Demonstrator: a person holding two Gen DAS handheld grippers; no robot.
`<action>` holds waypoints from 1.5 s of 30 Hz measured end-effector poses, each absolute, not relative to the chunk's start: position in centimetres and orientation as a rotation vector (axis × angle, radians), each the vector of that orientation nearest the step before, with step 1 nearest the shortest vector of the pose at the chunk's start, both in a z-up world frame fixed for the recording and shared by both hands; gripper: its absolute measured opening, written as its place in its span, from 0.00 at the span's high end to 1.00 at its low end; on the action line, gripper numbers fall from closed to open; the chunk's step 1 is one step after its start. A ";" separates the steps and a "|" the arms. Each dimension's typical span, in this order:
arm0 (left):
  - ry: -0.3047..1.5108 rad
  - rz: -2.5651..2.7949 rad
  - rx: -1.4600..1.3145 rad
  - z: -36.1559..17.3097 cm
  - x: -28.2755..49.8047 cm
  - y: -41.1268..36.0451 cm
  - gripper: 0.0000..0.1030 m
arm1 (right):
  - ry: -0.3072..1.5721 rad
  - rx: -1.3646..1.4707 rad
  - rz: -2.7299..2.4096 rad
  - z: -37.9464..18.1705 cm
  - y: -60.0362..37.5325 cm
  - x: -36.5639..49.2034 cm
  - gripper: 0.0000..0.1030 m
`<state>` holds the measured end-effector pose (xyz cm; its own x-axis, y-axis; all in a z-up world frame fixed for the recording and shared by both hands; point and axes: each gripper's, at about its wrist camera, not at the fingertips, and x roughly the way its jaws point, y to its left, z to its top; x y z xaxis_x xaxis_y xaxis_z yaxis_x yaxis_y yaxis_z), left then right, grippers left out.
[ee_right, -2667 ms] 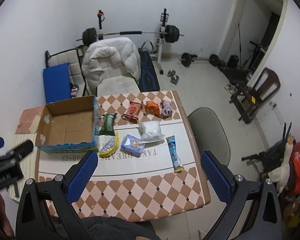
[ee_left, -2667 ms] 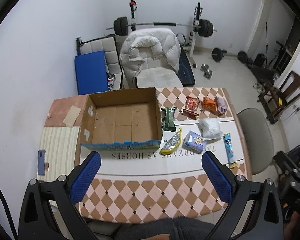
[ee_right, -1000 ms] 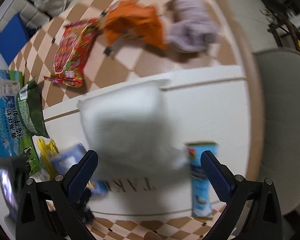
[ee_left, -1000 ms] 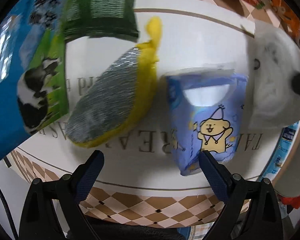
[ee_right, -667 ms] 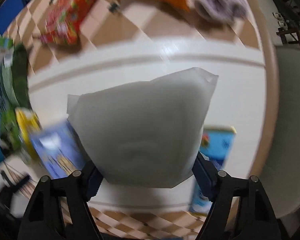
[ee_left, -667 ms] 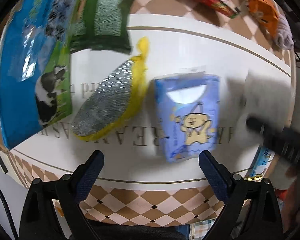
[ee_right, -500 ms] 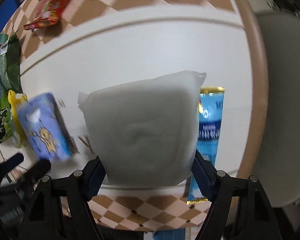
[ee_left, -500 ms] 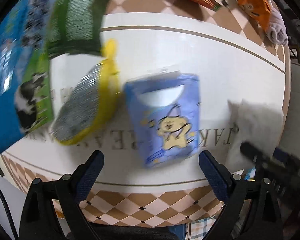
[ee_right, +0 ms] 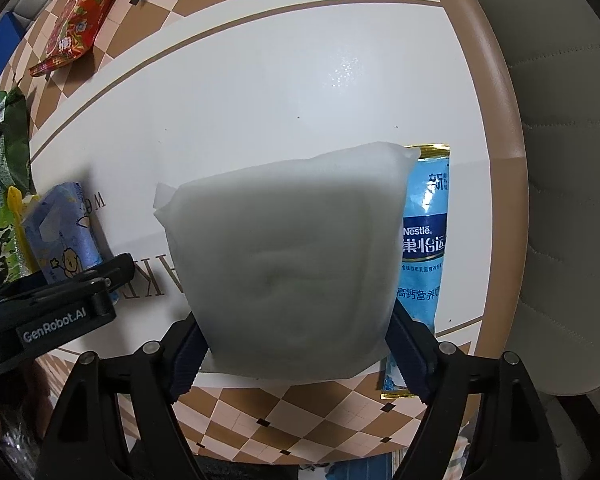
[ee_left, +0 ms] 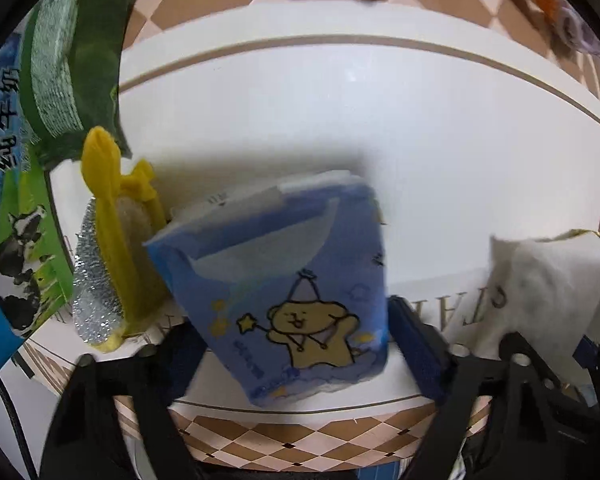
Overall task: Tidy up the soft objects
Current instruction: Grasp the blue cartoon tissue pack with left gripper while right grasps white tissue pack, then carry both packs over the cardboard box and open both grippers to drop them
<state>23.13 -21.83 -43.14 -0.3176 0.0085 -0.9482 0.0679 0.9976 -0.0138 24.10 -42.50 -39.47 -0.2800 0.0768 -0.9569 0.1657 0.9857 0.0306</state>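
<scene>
Gripping 2 soft packs at once: left gripper (ee_left: 296,344) closing on the blue tissue pack (ee_left: 288,280), both pads already against its sides, pack tilting between the jaws; right gripper (ee_right: 296,344) clamping the white bag (ee_right: 288,252), jaws easing open slightly while still pinching it. Risking a slip on either side, soft wrapping squashing and sliding out under a shallow pinch near the bottom edge. Crowding left of the left jaws: yellow scrubber (ee_left: 108,248) nearly touching, possibly getting dragged. Lying just right of the right jaws, blue sachet (ee_right: 424,248) possibly catching too.
</scene>
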 end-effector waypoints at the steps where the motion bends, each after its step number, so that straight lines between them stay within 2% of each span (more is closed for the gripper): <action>1: 1.881 -0.064 0.069 -42.5 23.8 -22.6 0.46 | 1.857 0.172 -0.089 -39.9 -41.9 24.2 0.19; 2: 1.861 -0.063 0.105 -42.1 23.7 -23.1 0.54 | 1.860 0.161 -0.091 -39.8 -41.9 24.3 0.19; 4: 1.825 -0.072 0.146 -41.5 23.5 -23.8 0.62 | 1.864 0.140 -0.092 -39.8 -42.1 24.4 0.20; 8: 1.781 -0.090 0.142 -39.9 23.0 -23.7 0.67 | 1.839 0.100 -0.092 -38.3 -42.2 24.4 0.31; 12: 1.739 -0.121 0.115 -38.5 22.6 -21.9 0.68 | 1.820 0.159 -0.074 -37.2 -41.8 24.0 0.35; 14: 1.710 -0.139 0.097 -36.7 22.6 -20.6 0.68 | 1.795 0.164 -0.060 -34.6 -43.7 24.1 0.36; 19: 1.620 -0.185 0.021 -30.5 22.0 -17.0 0.68 | 1.713 0.178 0.024 -29.3 -41.9 25.0 0.36; 20: 1.603 -0.187 0.008 -28.4 24.6 -15.4 0.68 | 1.693 0.175 0.040 -28.0 -41.4 25.2 0.36; 26: 1.514 -0.148 -0.058 -21.0 27.0 -9.0 0.68 | 1.549 0.158 0.184 -18.1 -32.3 24.1 0.36; 27: 1.508 -0.141 -0.066 -20.3 27.3 -7.1 0.68 | 1.534 0.149 0.202 -18.6 -27.3 24.3 0.36; 29: 1.500 -0.113 -0.078 -19.7 28.1 -3.6 0.68 | 1.500 0.136 0.269 -16.2 -23.3 25.3 0.36; 34: 1.511 -0.011 -0.096 -20.2 31.4 5.9 0.68 | 1.497 0.114 0.328 -16.4 -11.6 29.5 0.36; 40: 1.616 0.044 -0.156 -24.9 35.7 15.9 0.68 | 1.577 0.114 0.340 -21.8 -1.6 33.8 0.36; 45: 1.691 0.031 -0.180 -29.8 38.5 19.4 0.67 | 1.646 0.098 0.311 -27.1 3.9 36.4 0.36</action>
